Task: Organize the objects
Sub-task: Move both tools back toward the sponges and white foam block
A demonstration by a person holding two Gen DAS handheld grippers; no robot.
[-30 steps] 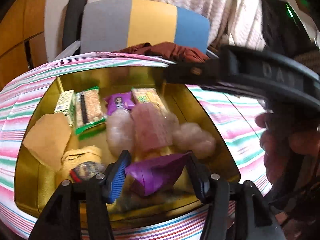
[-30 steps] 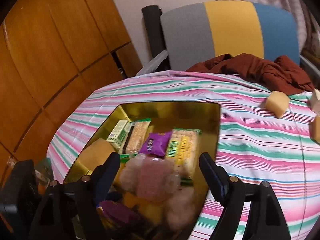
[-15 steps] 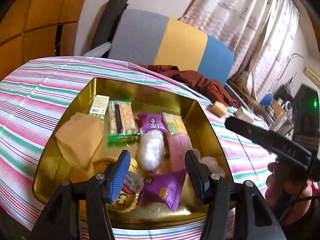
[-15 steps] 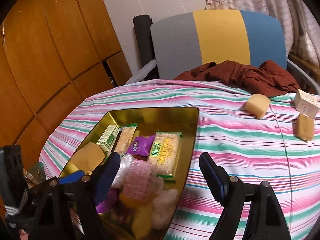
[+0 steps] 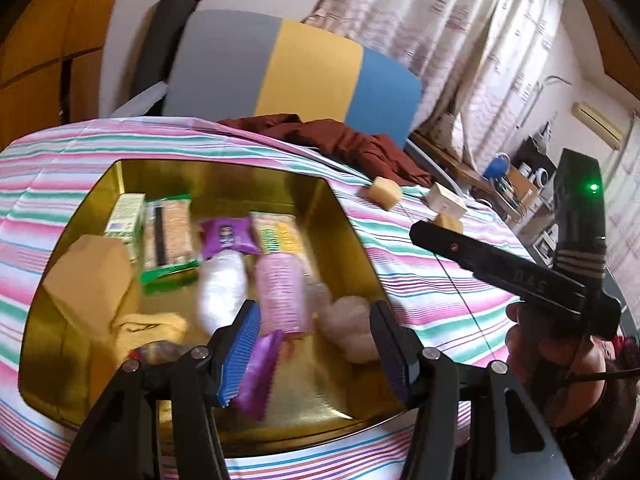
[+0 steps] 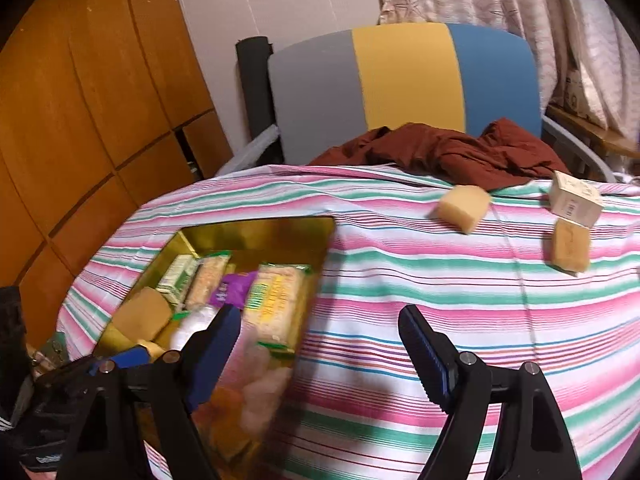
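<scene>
Since a second ago the purple packet (image 5: 260, 372) has left the left gripper (image 5: 316, 352): then it was pinched between the pads, now it hangs blurred against the inner face of the blue-padded finger (image 5: 240, 354) on the picture's left, and whether it touches that pad cannot be told, while the other finger stands clear of it. The left jaws are spread with a wide gap, tilted down over the near part of the gold tray (image 5: 72, 232). The right gripper (image 6: 320, 352) has swung away from the tray toward the open striped tablecloth (image 6: 440, 280); its jaws are spread wide with nothing between them, one finger over the tray's near corner and the other over bare cloth. In the left wrist view the hand (image 5: 540, 356) gripping the right tool shows at the right edge, fingers curled under the black handle. Inside the tray lie a green box (image 5: 126, 216), a long cracker pack (image 5: 168, 236), a second purple packet (image 5: 228, 236), a yellow-green wafer pack (image 6: 276, 304), a pink wrapped piece (image 5: 280, 292), a white wrapped piece (image 5: 222, 288) and a tan block (image 5: 92, 276). Well apart on the cloth sit two tan cubes (image 6: 464, 206) (image 6: 570, 248) and a small cream box (image 6: 576, 198), near a crumpled maroon cloth (image 6: 440, 152) before the grey, yellow and blue chair back (image 6: 400, 80).
</scene>
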